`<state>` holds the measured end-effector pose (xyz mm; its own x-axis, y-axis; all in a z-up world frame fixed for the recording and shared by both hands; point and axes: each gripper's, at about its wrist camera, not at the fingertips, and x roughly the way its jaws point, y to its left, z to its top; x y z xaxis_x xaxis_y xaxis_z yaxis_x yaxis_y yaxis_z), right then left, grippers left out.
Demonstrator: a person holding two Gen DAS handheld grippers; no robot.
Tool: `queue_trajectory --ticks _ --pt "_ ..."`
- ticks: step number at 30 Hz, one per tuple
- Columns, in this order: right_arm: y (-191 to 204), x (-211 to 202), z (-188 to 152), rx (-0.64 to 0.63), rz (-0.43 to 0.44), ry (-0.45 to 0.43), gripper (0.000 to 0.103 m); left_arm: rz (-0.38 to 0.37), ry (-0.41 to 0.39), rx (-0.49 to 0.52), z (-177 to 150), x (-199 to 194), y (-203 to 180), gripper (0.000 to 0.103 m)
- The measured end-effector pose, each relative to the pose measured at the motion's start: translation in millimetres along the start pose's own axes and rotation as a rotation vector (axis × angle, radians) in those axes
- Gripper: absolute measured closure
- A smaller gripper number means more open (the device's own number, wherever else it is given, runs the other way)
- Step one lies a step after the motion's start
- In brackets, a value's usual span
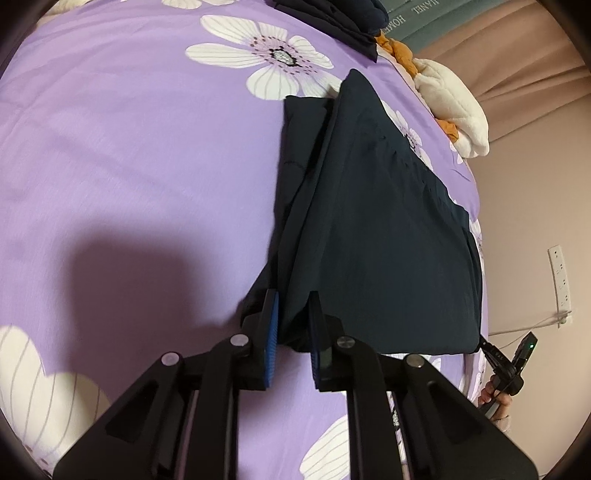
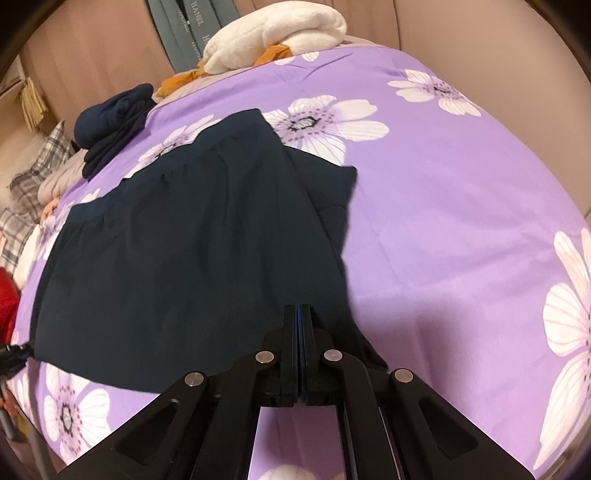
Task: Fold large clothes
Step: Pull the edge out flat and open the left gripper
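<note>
Both tools pinch the near hem of the dark skirt [image 2: 177,236] lying on the purple floral bedspread [image 2: 443,206]: left tool [image 1: 291,325] clamps a bunch, right tool [image 2: 298,321] closes flat on fabric. Lift evenly, carrying the hem toward the waistband.

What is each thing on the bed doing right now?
Dark garment: partly folded, lying on the bedsheet, near edge pinched by both grippers.
Left gripper: shut on bunched fabric at one near corner.
Right gripper: fingers pressed together on the garment's edge.
Purple flowered bedsheet: spread flat.
Navy clothes pile: folded, set aside.
White fluffy blanket: bundled at the bed's far edge.
</note>
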<state>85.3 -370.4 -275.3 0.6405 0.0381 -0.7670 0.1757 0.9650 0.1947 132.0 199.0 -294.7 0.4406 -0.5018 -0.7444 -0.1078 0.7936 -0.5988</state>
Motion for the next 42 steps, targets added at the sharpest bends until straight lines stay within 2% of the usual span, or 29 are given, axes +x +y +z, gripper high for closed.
queue_trajectory --ticks 4,6,9,10,11,13,17,21,23,31,36,42 --pt "-4.8 -2.4 0.5 0.050 0.024 0.004 0.101 -0.002 -0.041 -0.054 -3.6 -13.4 5.7 0.085" --pt "-3.8 -8.9 2.4 0.057 0.012 -0.008 0.101 0.042 -0.061 -0.034 -5.1 -23.5 2.3 0.088" --pt "-0.3 -22.9 3.7 0.037 -0.032 -0.043 0.095 0.109 -0.080 0.014 -8.9 -38.1 -4.1 0.085" --pt "0.5 -26.9 3.8 0.029 -0.039 -0.054 0.085 0.118 -0.085 0.025 -10.0 -41.8 -6.2 0.079" --pt "3.1 -32.8 3.7 0.022 -0.042 -0.068 0.067 0.129 -0.094 0.044 -11.9 -46.2 -10.7 0.075" --pt "7.3 -38.7 2.6 0.015 -0.033 -0.088 0.053 0.141 -0.112 0.077 -14.7 -48.5 -18.6 0.059" --pt "25.8 -40.4 1.2 -0.033 0.017 -0.099 0.053 0.147 -0.122 0.160 -18.7 -40.7 -47.1 0.055" --pt "57.5 -31.6 0.7 -0.102 0.070 -0.084 0.053 0.156 -0.122 0.243 -18.6 -21.1 -74.8 0.040" --pt "74.2 -24.7 1.0 -0.142 0.094 -0.074 0.053 0.150 -0.112 0.260 -17.5 -7.1 -90.7 0.040" --pt "121.3 3.0 5.6 -0.254 0.117 -0.059 0.053 0.182 -0.066 0.361 -13.8 45.4 -129.5 0.039" --pt "135.8 18.1 6.2 -0.277 0.125 -0.042 0.053 0.240 -0.074 0.402 -9.8 66.4 -142.2 0.039" --pt "142.8 30.1 0.4 -0.308 0.076 -0.032 0.053 0.302 -0.098 0.421 -10.3 78.2 -143.7 0.028"
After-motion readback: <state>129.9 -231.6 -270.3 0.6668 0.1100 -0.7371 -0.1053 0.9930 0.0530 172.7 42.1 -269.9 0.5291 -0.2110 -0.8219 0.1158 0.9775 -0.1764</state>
